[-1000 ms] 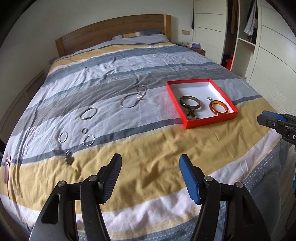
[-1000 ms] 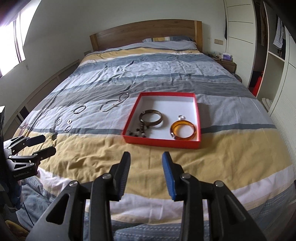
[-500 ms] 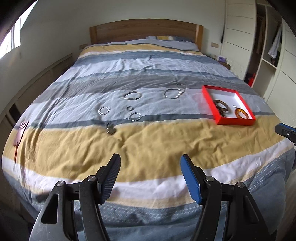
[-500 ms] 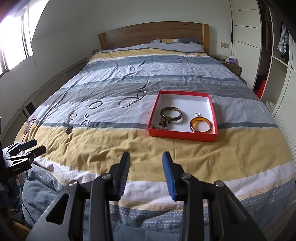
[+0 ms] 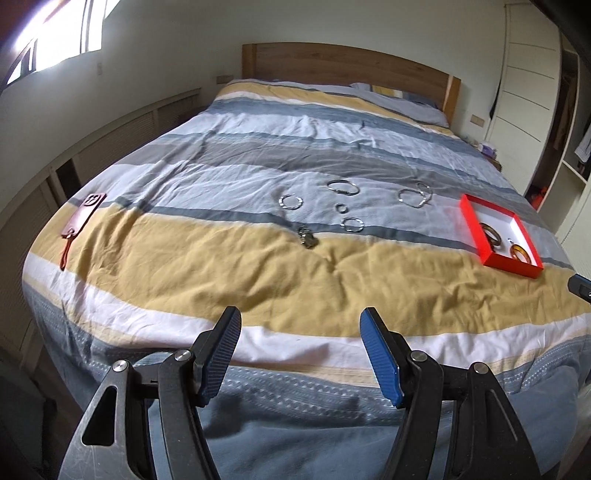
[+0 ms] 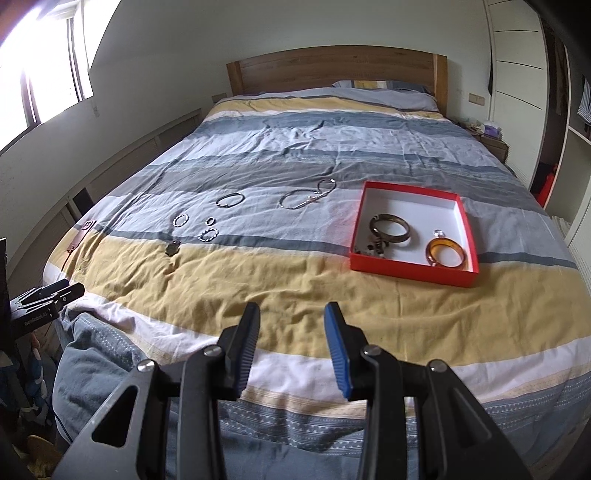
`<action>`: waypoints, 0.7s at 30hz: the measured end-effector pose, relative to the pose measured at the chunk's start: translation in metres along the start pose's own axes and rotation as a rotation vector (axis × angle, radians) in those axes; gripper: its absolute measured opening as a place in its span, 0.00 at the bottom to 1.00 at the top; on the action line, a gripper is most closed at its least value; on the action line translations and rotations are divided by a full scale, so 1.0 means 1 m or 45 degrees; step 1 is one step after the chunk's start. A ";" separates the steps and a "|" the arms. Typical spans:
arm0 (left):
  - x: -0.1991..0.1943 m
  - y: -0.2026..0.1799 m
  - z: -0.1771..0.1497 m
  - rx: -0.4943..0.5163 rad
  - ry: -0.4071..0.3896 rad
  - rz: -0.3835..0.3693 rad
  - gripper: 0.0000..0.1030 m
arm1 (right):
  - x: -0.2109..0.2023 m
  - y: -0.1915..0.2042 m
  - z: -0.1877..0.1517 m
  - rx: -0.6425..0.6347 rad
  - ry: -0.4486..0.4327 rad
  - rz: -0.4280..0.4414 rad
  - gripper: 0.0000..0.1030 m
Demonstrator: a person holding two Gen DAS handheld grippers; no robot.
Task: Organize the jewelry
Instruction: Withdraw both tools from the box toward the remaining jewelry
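Observation:
A red box with a white floor (image 6: pixel 436 192) (image 5: pixel 471 225) lies on the bed at the right. It holds a dark bangle (image 6: pixel 390 228), an amber bangle (image 6: pixel 446 252), a small ring and a dark beaded piece. Several silver bracelets and rings lie loose on the duvet to its left: a chain bracelet (image 6: pixel 306 195) (image 5: pixel 415 195), a thin bangle (image 6: pixel 229 199) (image 5: pixel 343 186), small rings (image 5: pixel 291 202) and a dark pendant (image 5: pixel 307 237) (image 6: pixel 172 248). My left gripper (image 5: pixel 301 328) is open and empty at the foot of the bed. My right gripper (image 6: pixel 291 325) is open and empty there too.
A red phone case with a strap (image 5: pixel 79 221) lies at the bed's left edge. A wooden headboard (image 6: pixel 332 70) and pillows stand at the far end. White wardrobes (image 6: pixel 517 92) line the right wall. A window (image 5: pixel 55 33) is at upper left.
Both grippers have pulled back from the bed and the left view has swung leftward, so the red box sits farther right. The jewelry has not moved. Both grippers stay open.

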State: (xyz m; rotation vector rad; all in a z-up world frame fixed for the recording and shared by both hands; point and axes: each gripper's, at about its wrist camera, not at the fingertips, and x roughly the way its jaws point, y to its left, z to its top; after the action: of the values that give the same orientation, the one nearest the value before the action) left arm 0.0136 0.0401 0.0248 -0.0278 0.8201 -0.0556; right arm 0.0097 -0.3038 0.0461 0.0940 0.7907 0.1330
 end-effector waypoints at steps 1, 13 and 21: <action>-0.001 0.003 -0.001 -0.004 -0.001 0.007 0.64 | 0.001 0.001 0.000 -0.001 0.001 0.004 0.33; 0.016 0.016 0.010 -0.011 -0.013 0.026 0.69 | 0.025 0.014 0.007 -0.009 -0.005 0.046 0.33; 0.048 0.024 0.014 -0.016 0.022 0.028 0.69 | 0.074 0.031 0.011 -0.046 0.056 0.073 0.33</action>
State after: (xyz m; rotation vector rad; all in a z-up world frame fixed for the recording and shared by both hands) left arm 0.0575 0.0615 -0.0015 -0.0304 0.8382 -0.0302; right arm 0.0665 -0.2625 0.0063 0.0797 0.8294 0.2042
